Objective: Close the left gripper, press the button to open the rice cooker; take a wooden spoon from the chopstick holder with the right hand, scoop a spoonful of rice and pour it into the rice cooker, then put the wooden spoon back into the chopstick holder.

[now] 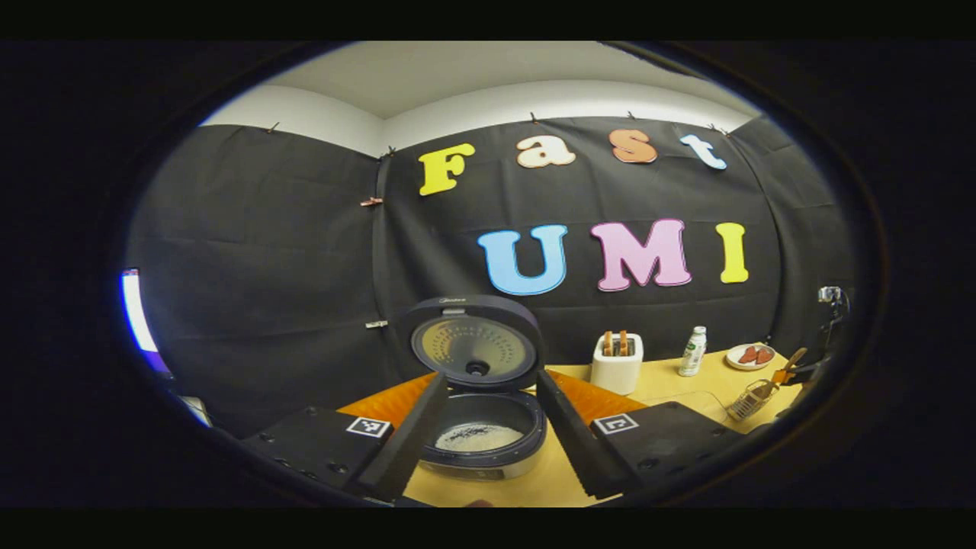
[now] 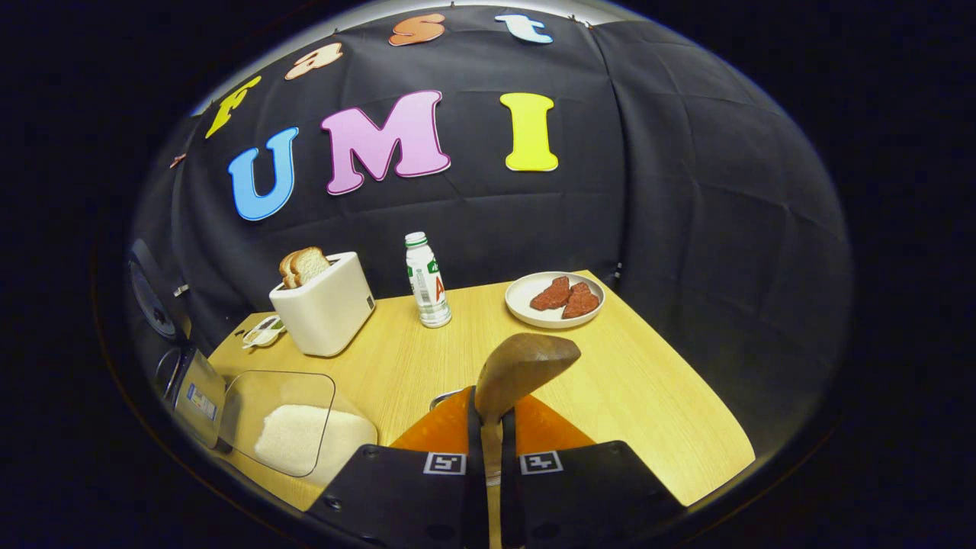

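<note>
With the rice cooker already standing open between my spread left claw, my right claw is clamping the wooden spoon above the counter, scooping, pouring and returning still to come.

We note black cloth hung as the booth's wall on all sides, creased in faint horizontal folds and pinned along its top edge with small clips. Above the cloth in the left gripper view, a pale band of wall meets a white ceiling at a corner. At far left there, a narrow bright strip glows blue-white; we cannot tell what it is. The table is light yellow wood grain, its right edge running close to the cloth. Light falls evenly, brightest on the tabletop, with soft shadows.
</note>
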A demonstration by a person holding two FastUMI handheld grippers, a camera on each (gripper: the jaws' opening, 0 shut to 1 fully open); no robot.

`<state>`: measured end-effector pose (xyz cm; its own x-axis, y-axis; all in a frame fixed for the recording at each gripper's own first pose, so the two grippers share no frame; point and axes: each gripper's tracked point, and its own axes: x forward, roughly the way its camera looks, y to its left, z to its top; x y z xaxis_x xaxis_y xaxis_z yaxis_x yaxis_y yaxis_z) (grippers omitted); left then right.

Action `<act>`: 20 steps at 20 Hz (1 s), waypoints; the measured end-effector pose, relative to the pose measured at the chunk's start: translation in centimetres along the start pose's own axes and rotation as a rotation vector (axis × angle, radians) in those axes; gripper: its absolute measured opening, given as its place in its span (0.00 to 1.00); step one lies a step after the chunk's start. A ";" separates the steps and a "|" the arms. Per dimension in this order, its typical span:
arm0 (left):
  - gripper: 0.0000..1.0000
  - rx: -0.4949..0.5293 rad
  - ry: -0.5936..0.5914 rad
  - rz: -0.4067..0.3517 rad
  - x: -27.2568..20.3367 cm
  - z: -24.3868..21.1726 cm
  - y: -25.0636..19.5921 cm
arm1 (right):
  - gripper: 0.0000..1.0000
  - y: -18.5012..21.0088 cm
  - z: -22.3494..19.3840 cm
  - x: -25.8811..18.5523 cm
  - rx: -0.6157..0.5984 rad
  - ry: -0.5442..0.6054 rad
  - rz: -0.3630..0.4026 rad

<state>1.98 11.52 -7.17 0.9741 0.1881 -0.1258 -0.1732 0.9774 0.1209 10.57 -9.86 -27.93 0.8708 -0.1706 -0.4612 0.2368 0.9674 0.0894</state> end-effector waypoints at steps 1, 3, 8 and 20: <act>0.82 -0.006 0.004 0.001 0.0 -0.2 0.3 | 0.11 0.3 0.5 -0.3 -0.014 -0.017 -0.003; 0.82 -0.016 0.005 0.000 -0.1 -0.3 0.9 | 0.11 0.6 2.0 -0.9 -0.042 -0.049 -0.007; 0.82 -0.042 0.009 -0.007 0.2 -1.5 2.1 | 0.11 1.6 5.9 -2.9 -0.058 -0.125 -0.032; 0.82 -0.094 0.016 -0.031 0.6 -2.9 4.9 | 0.11 16.0 6.4 -4.6 -0.075 -0.132 0.192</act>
<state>1.33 16.69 -9.53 0.9769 0.1584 -0.1434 -0.1566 0.9874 0.0238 13.09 5.19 -18.72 0.9467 -0.0002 -0.3220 0.0331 0.9948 0.0966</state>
